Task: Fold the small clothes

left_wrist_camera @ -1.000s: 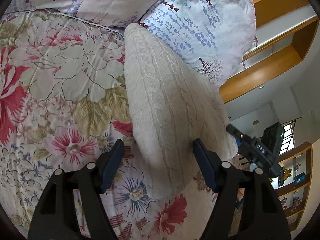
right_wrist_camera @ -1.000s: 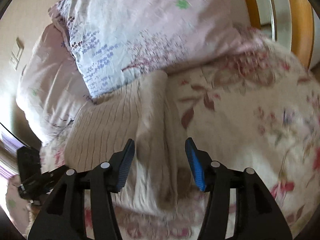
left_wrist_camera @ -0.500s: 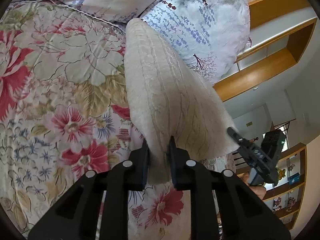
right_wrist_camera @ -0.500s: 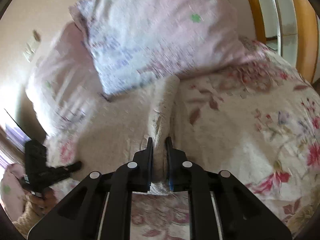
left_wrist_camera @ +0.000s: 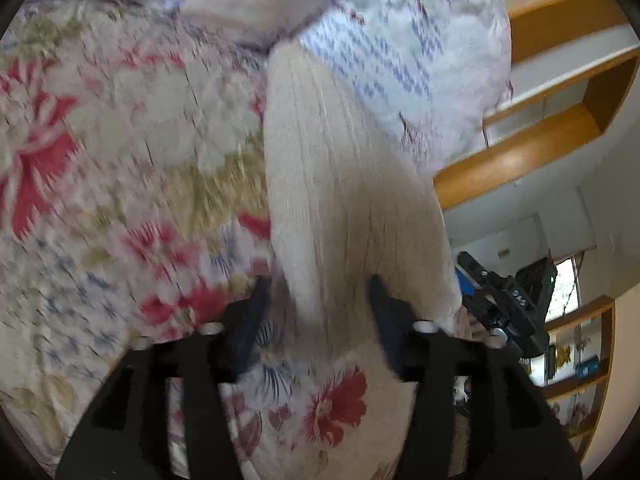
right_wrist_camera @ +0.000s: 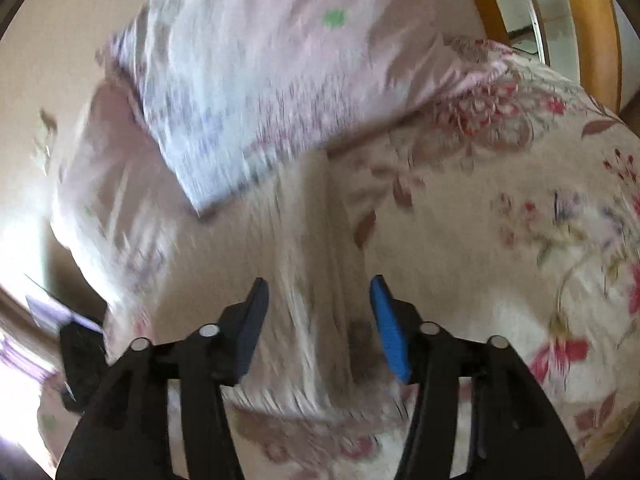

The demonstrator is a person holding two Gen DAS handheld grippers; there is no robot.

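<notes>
A cream cable-knit garment [left_wrist_camera: 344, 200] lies folded in a long strip on the floral bedspread [left_wrist_camera: 120, 168], reaching up to the pillows. My left gripper [left_wrist_camera: 318, 312] is open, its fingers on either side of the garment's near end. In the right wrist view the same garment [right_wrist_camera: 296, 264] lies in front of my right gripper [right_wrist_camera: 318, 312], which is open with its fingers either side of a raised fold. Both views are blurred by motion. The right gripper's body also shows in the left wrist view [left_wrist_camera: 504, 304].
Pillows with purple floral print [left_wrist_camera: 400, 60] [right_wrist_camera: 260, 80] lie against the head of the bed behind the garment. A wooden headboard and shelf [left_wrist_camera: 540, 140] [right_wrist_camera: 592, 20] border the bed. The floral bedspread [right_wrist_camera: 520, 220] spreads to the right.
Half a second ago both grippers were shut on the garment's near edge. Both have opened and let the garment go; it has settled on the bedspread.
</notes>
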